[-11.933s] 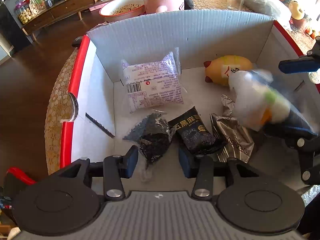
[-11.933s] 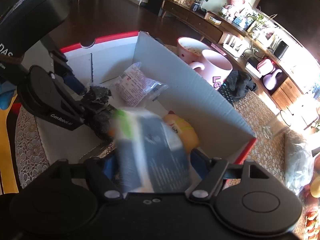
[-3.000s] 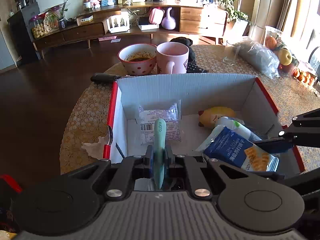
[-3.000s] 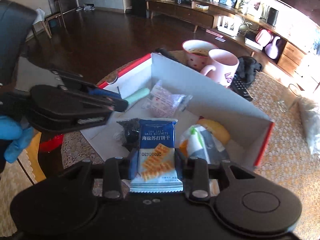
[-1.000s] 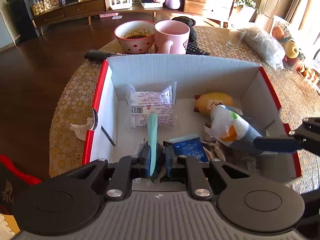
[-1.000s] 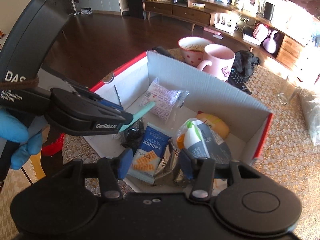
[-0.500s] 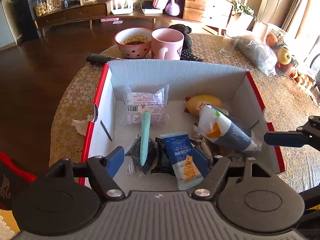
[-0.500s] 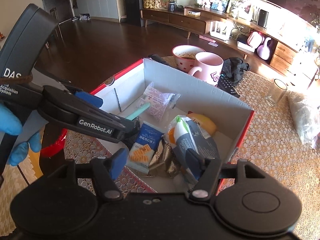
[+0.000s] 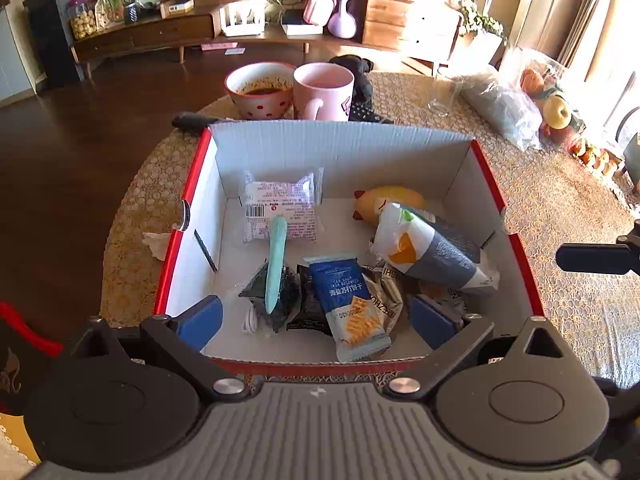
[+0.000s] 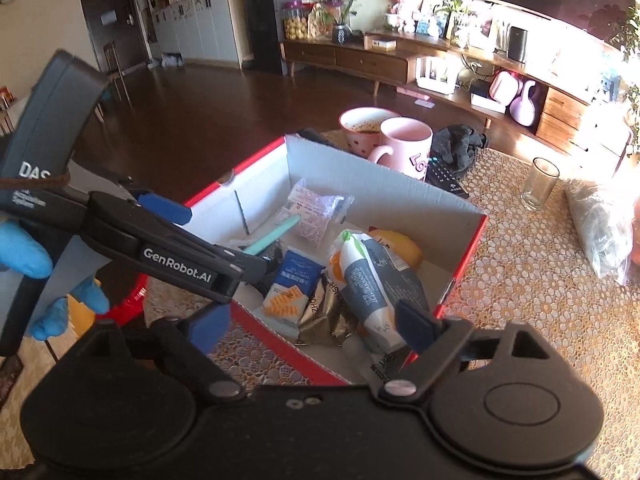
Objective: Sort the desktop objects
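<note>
Now both grippers are hanging over the box's (image 9: 486, 176) near edge: left gripper (image 9: 316, 318) and right gripper (image 10: 312, 326) jaws have just been opening, standing wide, gripping nothing. Inside, cracker pack (image 9: 350, 304) and green pen (image 9: 276, 262) are lying loose. Beyond, mug (image 9: 324, 90) and bowl (image 9: 260, 88) are sitting behind it.

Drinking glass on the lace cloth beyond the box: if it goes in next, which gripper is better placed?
Right, probably. The drinking glass stands on the right gripper's side of the box. The left gripper sits at the other side. Both are open and empty.
</note>
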The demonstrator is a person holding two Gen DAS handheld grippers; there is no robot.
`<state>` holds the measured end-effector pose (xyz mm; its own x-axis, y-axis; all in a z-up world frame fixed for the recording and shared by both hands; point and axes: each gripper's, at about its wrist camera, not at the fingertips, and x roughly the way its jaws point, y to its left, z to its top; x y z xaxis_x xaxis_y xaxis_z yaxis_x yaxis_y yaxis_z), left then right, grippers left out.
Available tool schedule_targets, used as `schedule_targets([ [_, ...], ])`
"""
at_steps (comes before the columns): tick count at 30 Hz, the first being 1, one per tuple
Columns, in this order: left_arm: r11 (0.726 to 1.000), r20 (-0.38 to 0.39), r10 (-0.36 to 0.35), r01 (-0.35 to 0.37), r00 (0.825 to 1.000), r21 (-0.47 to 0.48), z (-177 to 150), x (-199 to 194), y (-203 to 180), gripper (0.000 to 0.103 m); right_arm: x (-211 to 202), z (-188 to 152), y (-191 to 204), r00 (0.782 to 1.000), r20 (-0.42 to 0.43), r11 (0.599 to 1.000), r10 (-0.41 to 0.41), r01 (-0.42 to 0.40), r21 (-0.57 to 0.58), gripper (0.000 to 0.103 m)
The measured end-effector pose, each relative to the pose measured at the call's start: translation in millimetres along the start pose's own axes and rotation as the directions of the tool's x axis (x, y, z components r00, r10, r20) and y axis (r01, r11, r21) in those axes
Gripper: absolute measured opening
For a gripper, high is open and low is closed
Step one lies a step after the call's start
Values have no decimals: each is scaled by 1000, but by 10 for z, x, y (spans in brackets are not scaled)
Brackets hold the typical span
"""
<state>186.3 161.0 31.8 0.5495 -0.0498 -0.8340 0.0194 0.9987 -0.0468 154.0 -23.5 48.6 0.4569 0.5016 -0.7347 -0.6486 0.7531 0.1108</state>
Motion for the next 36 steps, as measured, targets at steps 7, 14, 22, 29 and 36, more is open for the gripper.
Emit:
schedule_targets([
  [7,1000,46,-2,3,999,-14,-86,-209,-64,103,-298,-141,-108,996,79,998,36,-40,42,101],
  [14,999,107,20,-16,994,-41,-216,-478,-179,103,-577,-260,-209,990,137,995,37,-49,89,101],
  [22,999,161,53,-50,986,-21,-429,-788,-397,103,-856,-438,-263,978,205,989,30,-58,133,101],
  [29,996,203,90,-84,975,-36,-661,-1018,-534,103,-1019,-589,-229,968,252,987,8,-49,156,101],
  [36,996,194,74,-65,978,-54,-837,-1137,-573,103,-1136,-728,-158,960,279,984,-1,-49,170,102],
])
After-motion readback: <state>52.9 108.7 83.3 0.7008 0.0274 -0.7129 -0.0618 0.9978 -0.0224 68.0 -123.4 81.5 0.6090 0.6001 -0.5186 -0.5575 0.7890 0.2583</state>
